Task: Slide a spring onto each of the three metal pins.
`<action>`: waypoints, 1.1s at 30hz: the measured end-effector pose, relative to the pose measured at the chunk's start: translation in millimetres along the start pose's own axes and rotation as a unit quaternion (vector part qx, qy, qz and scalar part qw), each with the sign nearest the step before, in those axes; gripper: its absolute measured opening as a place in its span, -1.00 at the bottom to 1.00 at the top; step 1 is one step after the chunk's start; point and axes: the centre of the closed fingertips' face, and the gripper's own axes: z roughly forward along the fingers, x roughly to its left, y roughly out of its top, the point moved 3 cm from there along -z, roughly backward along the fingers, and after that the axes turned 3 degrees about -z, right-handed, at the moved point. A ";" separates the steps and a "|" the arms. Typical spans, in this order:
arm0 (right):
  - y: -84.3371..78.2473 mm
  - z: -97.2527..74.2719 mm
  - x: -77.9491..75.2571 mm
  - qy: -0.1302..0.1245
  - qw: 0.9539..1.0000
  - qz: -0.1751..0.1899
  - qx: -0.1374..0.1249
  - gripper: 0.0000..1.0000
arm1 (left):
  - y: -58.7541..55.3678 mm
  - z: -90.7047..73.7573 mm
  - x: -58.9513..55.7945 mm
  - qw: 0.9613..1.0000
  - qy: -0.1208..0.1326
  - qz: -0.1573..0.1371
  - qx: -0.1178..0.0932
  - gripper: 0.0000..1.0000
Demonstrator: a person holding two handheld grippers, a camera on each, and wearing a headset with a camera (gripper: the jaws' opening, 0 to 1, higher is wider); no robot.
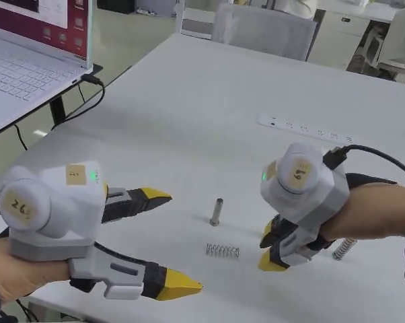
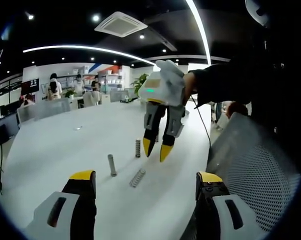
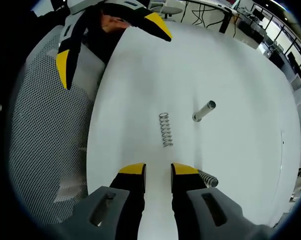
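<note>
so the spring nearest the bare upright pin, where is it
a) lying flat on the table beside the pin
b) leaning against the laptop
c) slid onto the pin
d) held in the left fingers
a: the spring lies on its side on the table, a little apart from the upright pin, which has nothing on it.

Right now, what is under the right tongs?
Under the right tongs, bare white table; nothing is gripped. A spring sits just beside them, one end hidden by the tongs.
</note>
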 end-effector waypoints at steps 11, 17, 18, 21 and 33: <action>18.9 17.6 -9.2 0.005 1.000 -0.030 0.003 -0.66 | -3.4 -2.0 -1.6 1.000 0.002 -0.003 0.004 0.55; 22.9 26.2 -12.6 0.010 0.999 -0.044 0.010 -0.70 | -4.0 -2.8 -0.5 1.000 0.004 -0.005 0.004 0.54; 22.8 28.1 -13.6 0.010 0.999 -0.047 0.013 -0.70 | -4.0 -3.0 -0.4 1.000 0.004 -0.006 0.004 0.54; 22.3 31.9 -14.6 0.014 0.999 -0.049 0.017 -0.71 | -4.4 -3.4 -0.4 1.000 0.005 -0.008 0.003 0.54; 17.7 41.7 -14.5 0.021 0.998 -0.059 0.033 -0.81 | -8.2 -3.1 -1.2 1.000 0.003 -0.013 0.006 0.51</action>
